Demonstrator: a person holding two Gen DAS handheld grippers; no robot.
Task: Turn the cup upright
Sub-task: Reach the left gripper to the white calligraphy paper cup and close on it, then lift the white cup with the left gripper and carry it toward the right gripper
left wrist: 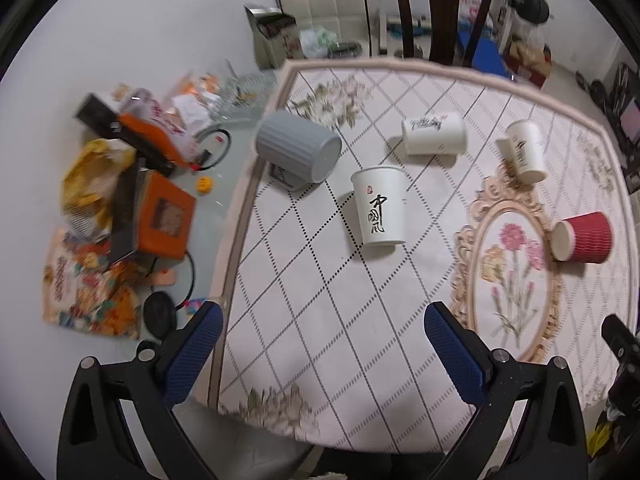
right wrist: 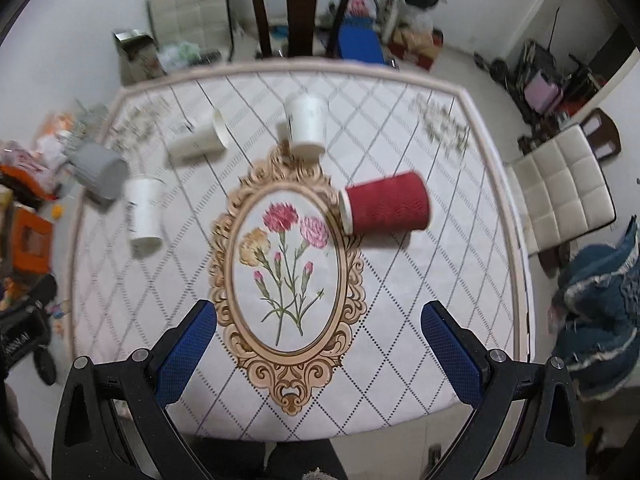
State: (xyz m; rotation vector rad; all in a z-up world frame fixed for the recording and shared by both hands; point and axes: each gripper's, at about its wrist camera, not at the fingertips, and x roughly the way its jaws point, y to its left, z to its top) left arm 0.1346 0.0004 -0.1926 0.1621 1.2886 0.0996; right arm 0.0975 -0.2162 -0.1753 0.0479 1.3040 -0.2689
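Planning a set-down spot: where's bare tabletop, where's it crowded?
Free: near edge between the left tongs and white cup; right side past the red cup. Crowded: far half, grey cup through the other white cups.

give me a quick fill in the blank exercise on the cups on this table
1. The number of cups on the table is ____.
2. The cup lying beside the flower oval, its base toward the oval, is ____ in colour.
3. The ribbed grey cup lies at the table's ____ edge as the cameras show it.
4. The left gripper and the right gripper are both ____, holding nothing.

Missing words: five; red; left; open
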